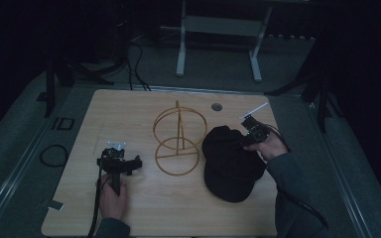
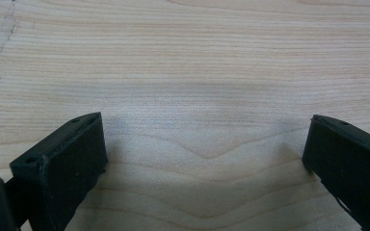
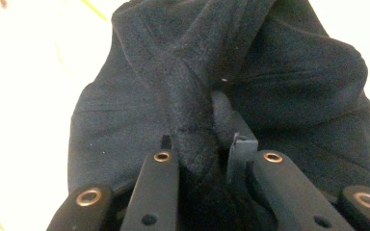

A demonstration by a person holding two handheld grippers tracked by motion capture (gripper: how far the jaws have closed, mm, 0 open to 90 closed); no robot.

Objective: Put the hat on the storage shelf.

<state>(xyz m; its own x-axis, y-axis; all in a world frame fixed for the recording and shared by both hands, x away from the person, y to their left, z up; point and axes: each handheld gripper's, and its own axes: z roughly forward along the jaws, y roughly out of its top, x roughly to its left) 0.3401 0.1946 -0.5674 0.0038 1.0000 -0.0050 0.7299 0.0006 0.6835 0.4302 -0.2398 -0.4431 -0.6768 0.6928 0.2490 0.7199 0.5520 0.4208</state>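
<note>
Your right claw (image 3: 200, 154) is clamped on a pinched fold of the black fabric baseball cap (image 1: 232, 163), at the crown's rear edge nearest your right hand (image 1: 268, 147). In the right gripper view the cloth bunches into a ridge between the two jaws, so the grip is on fabric alone, not on the stiff brim. Likely reason: the crown is the only soft part that will gather into a hold.

The cap sits on the right half of the pale wooden surface (image 1: 129, 109), brim toward you, just beside the wire stand; whether they touch I cannot tell.

Your left claw (image 2: 202, 159) stands wide open, nothing between the jaws, with bare wood grain beneath them. It waits at the left of the surface, well apart from the cap. Probably held clear until the cap needs a second hold.

The gold wire stand (image 1: 178, 139), two rings on an upright frame, sits mid-surface between both claws. By my reading it is the cap's destination.

Count: one cap, one stand, two claws, one small round grommet (image 1: 217, 106) near the far edge of the surface.
</note>
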